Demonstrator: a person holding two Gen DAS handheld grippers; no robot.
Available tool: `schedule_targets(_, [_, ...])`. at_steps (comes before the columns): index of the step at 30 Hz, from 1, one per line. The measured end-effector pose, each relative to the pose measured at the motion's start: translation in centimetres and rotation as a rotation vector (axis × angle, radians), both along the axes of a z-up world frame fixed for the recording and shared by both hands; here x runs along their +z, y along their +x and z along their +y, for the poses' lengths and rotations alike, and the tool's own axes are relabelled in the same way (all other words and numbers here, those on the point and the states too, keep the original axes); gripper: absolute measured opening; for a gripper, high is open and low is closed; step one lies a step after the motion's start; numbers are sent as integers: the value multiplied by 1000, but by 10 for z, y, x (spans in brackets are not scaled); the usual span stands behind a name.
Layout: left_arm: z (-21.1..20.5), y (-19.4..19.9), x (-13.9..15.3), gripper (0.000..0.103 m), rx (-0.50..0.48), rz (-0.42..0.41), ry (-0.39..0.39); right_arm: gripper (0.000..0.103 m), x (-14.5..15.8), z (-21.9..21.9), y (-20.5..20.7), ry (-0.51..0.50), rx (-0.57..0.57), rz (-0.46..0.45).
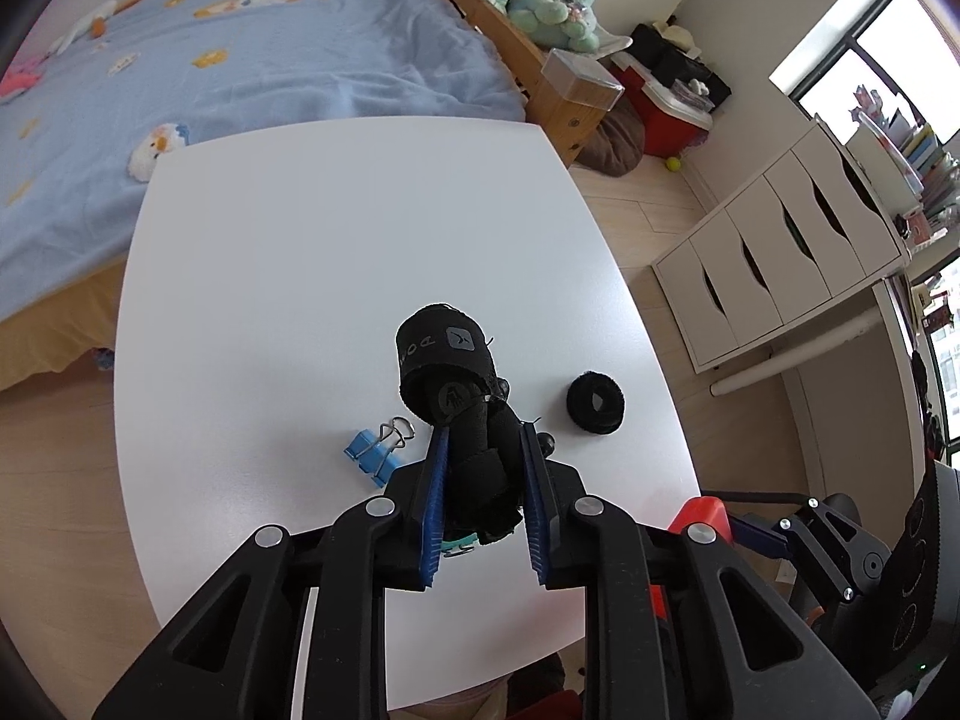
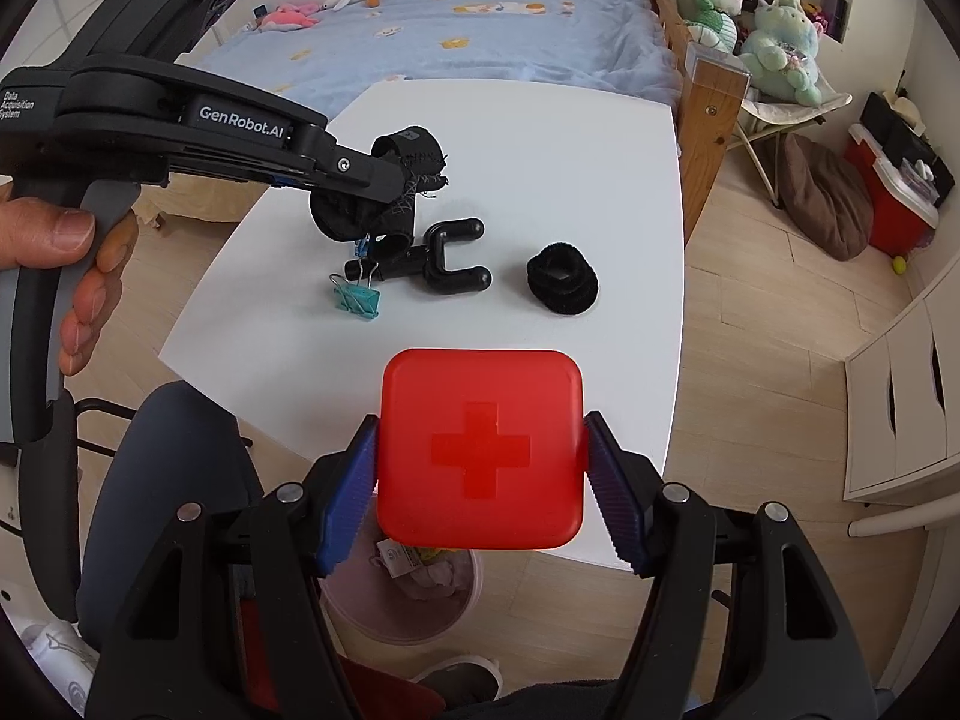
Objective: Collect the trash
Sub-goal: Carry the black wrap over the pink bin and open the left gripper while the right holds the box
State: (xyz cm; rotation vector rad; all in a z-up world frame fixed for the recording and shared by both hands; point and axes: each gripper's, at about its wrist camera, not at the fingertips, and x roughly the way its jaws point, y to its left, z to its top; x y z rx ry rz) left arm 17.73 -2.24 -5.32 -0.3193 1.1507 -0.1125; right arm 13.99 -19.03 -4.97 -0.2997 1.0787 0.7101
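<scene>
- My left tongs [image 1: 483, 468] pinch a black fabric strap [image 1: 447, 360], held clear of the white table [image 1: 360, 228].
- My right tongs [image 2: 480, 468] clamp a red box with a cross [image 2: 480, 450] at the table's near edge, above a pink bin [image 2: 408, 606].
- Left to clear, I judge: black hair tie [image 2: 562, 286], forked plastic piece [image 2: 447, 261], teal clip [image 2: 357, 299], blue clip [image 1: 369, 456].
- Only the right view shows the bin and my hand [image 2: 66, 264].

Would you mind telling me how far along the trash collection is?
Done: crumpled scraps already lie in the bin. In hand: left gripper clamps a black wrap; right gripper holds a red box. Left on the table: two clips, black fork piece, black ring.
</scene>
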Motion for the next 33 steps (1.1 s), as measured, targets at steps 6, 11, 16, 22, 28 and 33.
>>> schedule_targets(6, [-6, -14, 18, 20, -67, -85, 52, 66, 8, 2, -4, 13, 3, -14])
schedule_targets(11, [-11, -37, 36, 20, -111, -172, 113, 66, 19, 2, -11, 32, 5, -33])
schedule_targets(16, [-14, -65, 54, 20, -136, -262, 157, 66, 32, 3, -21, 54, 8, -61])
schedule_targets(22, [-17, -101, 70, 20, -173, -351, 191, 66, 50, -1, -41, 81, 17, -106])
schedule_targets(28, [-22, -135, 82, 21, -204, -406, 200, 66, 63, -9, -65, 99, 28, -150])
schedule_targets(33, [-28, -160, 82, 21, -223, -429, 205, 66, 66, -16, -84, 121, 24, -161])
